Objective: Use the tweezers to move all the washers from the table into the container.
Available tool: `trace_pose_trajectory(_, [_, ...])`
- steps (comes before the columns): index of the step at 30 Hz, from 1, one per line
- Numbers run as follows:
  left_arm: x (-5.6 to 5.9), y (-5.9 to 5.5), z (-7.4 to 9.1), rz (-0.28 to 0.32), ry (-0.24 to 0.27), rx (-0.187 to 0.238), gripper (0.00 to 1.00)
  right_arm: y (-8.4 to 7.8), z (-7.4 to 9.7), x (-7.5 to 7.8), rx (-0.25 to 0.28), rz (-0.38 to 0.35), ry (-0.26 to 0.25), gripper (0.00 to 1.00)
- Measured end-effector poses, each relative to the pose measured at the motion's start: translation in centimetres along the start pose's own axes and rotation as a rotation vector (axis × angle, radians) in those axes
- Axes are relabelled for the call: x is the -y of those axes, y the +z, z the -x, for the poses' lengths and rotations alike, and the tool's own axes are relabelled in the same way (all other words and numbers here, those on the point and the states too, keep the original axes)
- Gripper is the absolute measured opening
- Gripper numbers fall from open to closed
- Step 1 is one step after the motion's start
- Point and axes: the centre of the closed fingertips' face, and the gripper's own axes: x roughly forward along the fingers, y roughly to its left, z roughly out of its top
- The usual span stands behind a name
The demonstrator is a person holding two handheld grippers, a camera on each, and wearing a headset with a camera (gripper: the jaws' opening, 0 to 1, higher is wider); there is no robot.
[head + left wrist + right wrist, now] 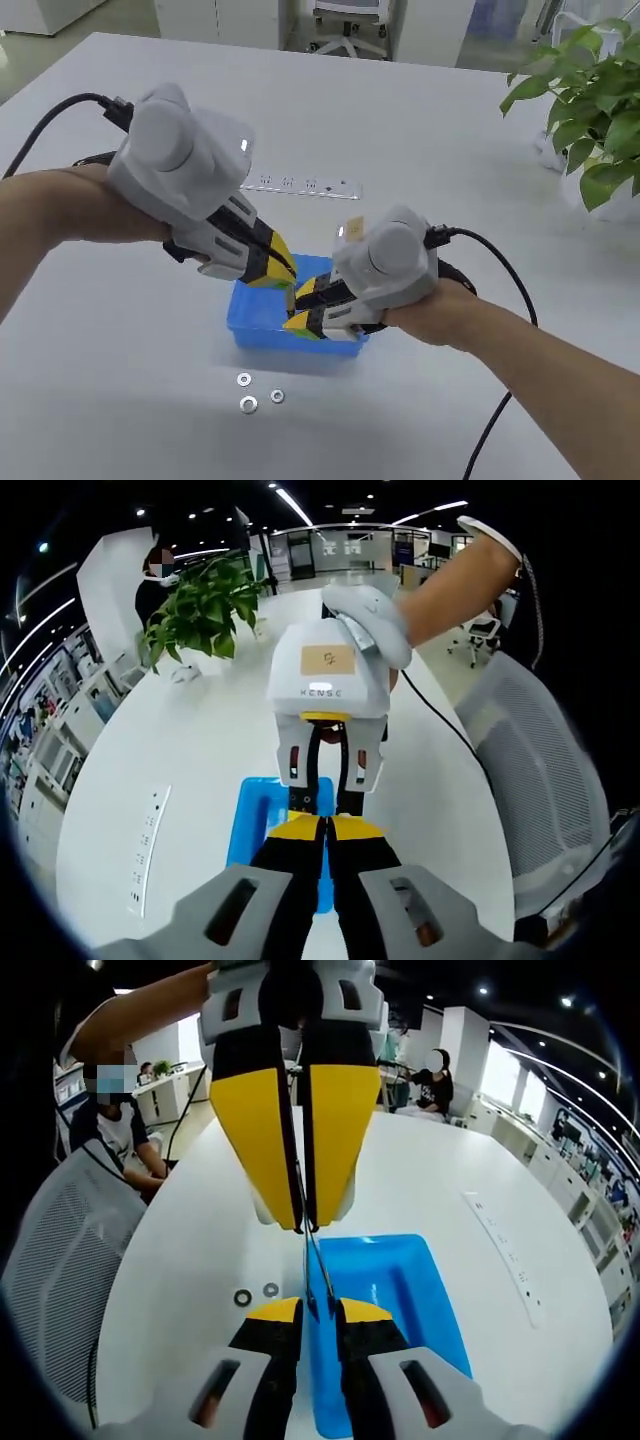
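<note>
Washers (248, 404) on white table (420, 130), open office.

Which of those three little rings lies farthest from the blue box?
The round silver metal washer lowest in the head view, closest to the person; the other two lie nearer the blue plastic container.

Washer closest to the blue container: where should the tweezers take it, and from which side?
Probably across the ring: one tweezers tip through the hole, one outside the rim. That washer lies flat on the table near the container, so come from above, slightly tilted.
</note>
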Motion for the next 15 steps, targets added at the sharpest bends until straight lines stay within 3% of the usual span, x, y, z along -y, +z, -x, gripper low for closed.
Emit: trace_pose_trajectory(15, [0.28,0.34,0.87,-0.015,0.021,0.003,0.05,1.04,0.24,-0.33,0.012,0.029,-0.007,0.14])
